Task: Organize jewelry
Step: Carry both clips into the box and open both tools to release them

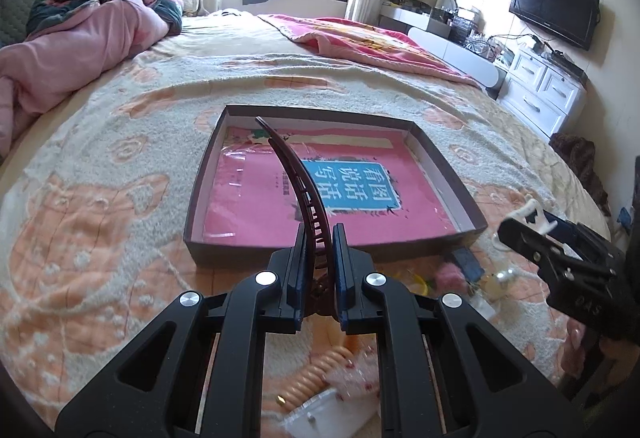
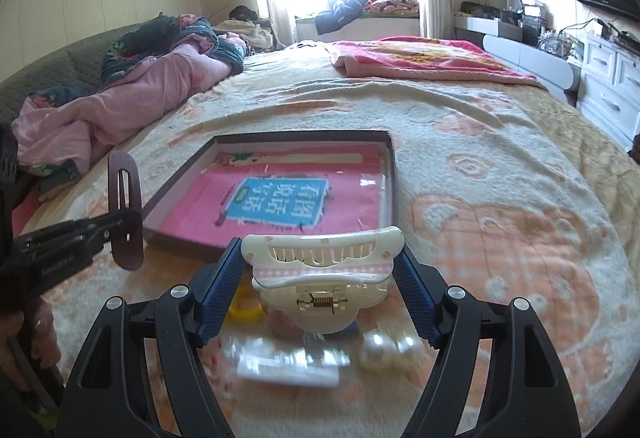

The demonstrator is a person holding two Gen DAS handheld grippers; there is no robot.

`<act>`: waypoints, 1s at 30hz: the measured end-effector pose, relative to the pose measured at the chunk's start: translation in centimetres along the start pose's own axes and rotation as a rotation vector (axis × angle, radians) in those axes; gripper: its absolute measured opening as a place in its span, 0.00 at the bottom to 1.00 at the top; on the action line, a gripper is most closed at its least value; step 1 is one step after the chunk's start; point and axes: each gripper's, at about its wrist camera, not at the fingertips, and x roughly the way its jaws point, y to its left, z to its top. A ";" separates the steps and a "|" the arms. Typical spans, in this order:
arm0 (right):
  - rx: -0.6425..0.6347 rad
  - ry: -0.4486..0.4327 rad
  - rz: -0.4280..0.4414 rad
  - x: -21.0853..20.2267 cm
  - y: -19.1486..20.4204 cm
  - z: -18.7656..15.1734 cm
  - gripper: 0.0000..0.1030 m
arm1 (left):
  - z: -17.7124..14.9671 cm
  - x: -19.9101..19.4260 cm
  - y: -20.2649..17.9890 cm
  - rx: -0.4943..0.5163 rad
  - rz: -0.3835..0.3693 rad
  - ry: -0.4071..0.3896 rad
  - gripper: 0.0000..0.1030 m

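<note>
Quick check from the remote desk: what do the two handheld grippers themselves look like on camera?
Both match: the left gripper and right gripper have black plastic frames with triangular cut-outs, silver round pivot screws, and blue textured pads. Small white lettering marks the side of each body; it is too blurred to read.

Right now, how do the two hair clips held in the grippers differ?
The dark maroon clip is long, slim and curved; the cream claw clip is short, broad and toothed. The maroon clip is pinched between the nearly closed fingers of the left gripper; the cream clip spans the wide-set fingers of the right gripper. Both are held above the bedspread, near the shallow box.
</note>
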 end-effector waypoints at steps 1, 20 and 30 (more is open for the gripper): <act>0.002 0.008 0.004 0.5 0.0 0.3 0.69 | 0.2 0.2 0.2 0.003 0.002 0.001 0.06; 0.013 0.173 -0.032 11.2 -0.2 2.7 0.69 | 2.8 6.9 2.5 0.004 0.030 0.091 0.06; -0.001 0.205 -0.080 13.2 0.2 2.2 0.70 | 2.6 9.3 3.0 -0.012 0.030 0.126 0.06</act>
